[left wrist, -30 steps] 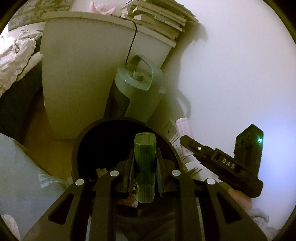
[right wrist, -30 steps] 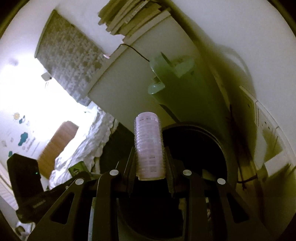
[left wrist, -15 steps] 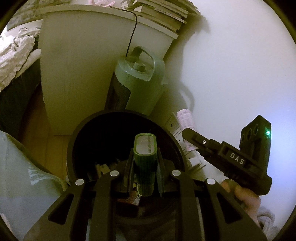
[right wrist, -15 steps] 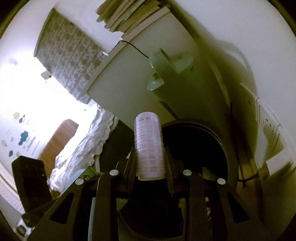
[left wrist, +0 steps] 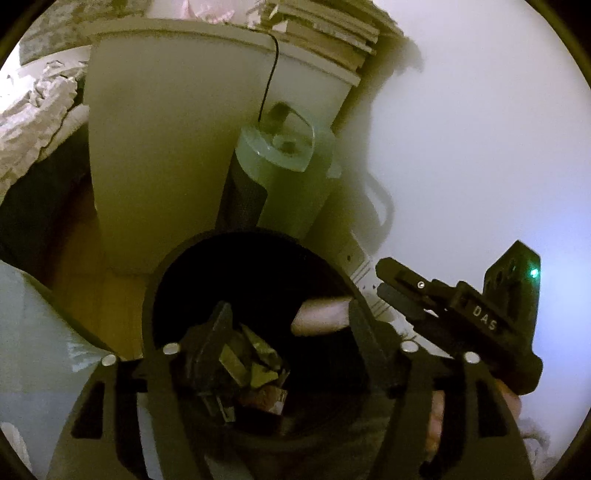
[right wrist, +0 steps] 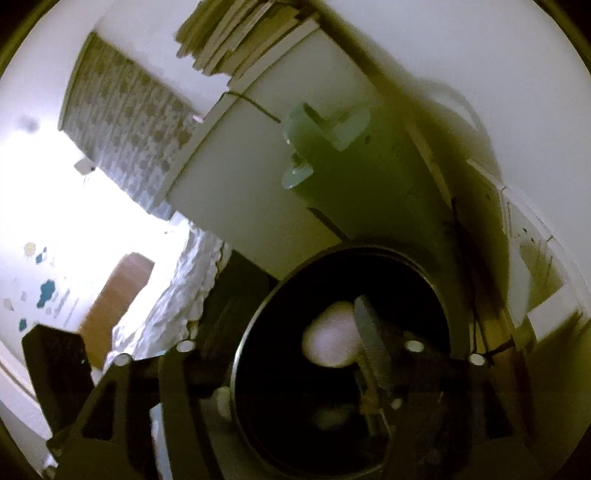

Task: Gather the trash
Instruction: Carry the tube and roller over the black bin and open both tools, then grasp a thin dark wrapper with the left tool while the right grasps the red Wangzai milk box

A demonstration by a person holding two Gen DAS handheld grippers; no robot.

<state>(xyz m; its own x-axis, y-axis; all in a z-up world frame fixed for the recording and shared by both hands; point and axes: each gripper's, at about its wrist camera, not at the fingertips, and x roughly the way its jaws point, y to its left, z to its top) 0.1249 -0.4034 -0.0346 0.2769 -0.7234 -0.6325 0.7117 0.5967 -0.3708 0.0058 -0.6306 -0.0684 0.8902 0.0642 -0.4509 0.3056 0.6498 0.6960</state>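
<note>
A round black trash bin stands on the floor below both grippers; it also shows in the right wrist view. My left gripper is open and empty over the bin's mouth, above dark trash pieces inside. My right gripper is open; in the left wrist view it sits at the bin's right rim. The pale pink ribbed container is inside the bin's mouth, free of the jaws; it also shows in the left wrist view.
A pale green canister with a handle stands just behind the bin, against a white cabinet topped with stacked books. A white wall is right; a bed with white bedding is left.
Both grippers have opened. The green object left my left gripper and is out of sight. The pink container left my right gripper and is dropping into the bin.
</note>
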